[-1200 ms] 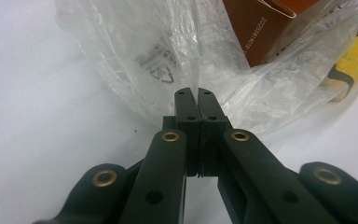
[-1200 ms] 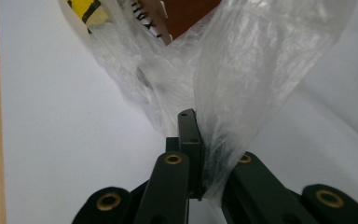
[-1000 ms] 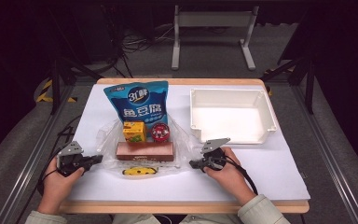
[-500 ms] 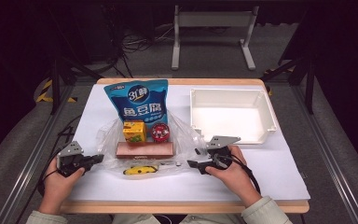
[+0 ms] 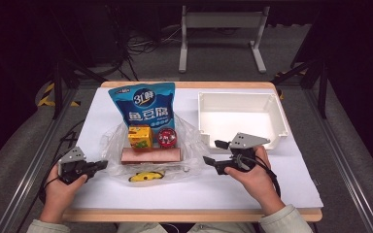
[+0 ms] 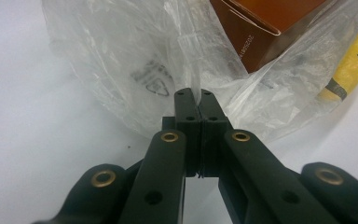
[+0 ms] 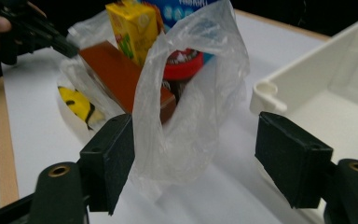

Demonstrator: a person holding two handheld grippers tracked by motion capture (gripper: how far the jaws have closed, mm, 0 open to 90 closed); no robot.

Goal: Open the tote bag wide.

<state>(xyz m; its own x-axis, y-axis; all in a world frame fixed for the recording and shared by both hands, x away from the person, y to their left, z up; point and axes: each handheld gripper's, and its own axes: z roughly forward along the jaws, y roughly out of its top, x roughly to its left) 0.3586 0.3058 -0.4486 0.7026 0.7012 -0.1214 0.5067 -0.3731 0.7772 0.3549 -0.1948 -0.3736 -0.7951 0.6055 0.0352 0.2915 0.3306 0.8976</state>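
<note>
Clear plastic bag [image 5: 148,150] spread at table centre, snacks lying inside, long axis running nine to three between the hands. Left gripper [image 6: 195,100] clamped tight on the bag's nine o'clock edge, a fold of film pinched between the closed jaws. Right gripper [image 7: 193,163] spread wide, bag handle loop rising at twelve o'clock just ahead, against its left pad. Nearer to that free handle: right hand. White tray [image 5: 277,116] off at two o'clock.

Left gripper [image 5: 98,166]: held low in the left hand [image 5: 58,187], jaws pressed fully together, pointing right. Right gripper [image 5: 212,153]: held in the right hand [image 5: 252,177], jaws spread wide apart, pointing left. Both forearms enter from the bottom edge.
</note>
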